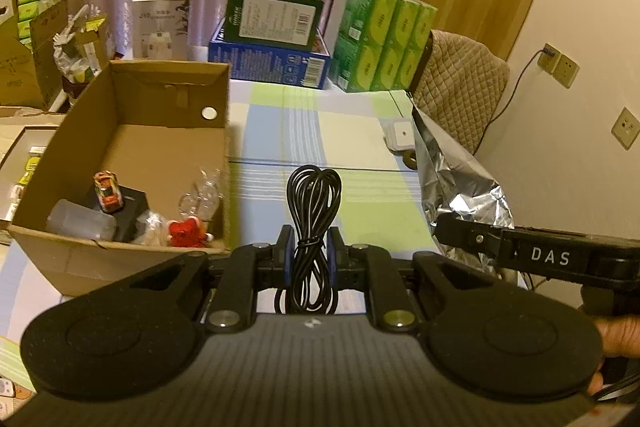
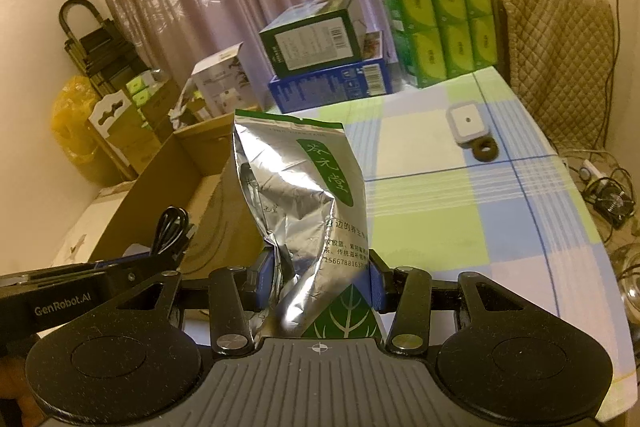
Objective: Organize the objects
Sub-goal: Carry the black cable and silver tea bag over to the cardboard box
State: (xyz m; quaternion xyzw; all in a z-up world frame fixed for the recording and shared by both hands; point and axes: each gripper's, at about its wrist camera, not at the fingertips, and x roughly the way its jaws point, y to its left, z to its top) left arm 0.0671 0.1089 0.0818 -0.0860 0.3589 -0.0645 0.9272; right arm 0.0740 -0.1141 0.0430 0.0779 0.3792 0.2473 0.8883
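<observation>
A checked cloth covers the tabletop (image 1: 360,131), with stacked cartons and green tissue packs (image 1: 384,43) along its far edge. On the left side stands the open cardboard box (image 1: 132,131), which already holds a toy car (image 1: 107,190), a red figure (image 1: 185,231), a dark box and some clear plastic items.

The right hand-held gripper (image 2: 322,281) is clenched on the lower part of a silver foil tea pouch (image 2: 296,195), holding it upright above the tabletop, just right of the box. The left hand-held gripper (image 1: 310,253) grasps a coiled black cable (image 1: 314,211), tied at the middle, its loops sticking up above the fingers; it hangs in the air over the cloth, just beside the box's right wall.

Both items seem lifted and on their way to the box, so the step in hand is the carry. Next, each needs to move left over the rim and down into the free floor at the back before letting go. The tall pouch will probably need laying flat.
</observation>
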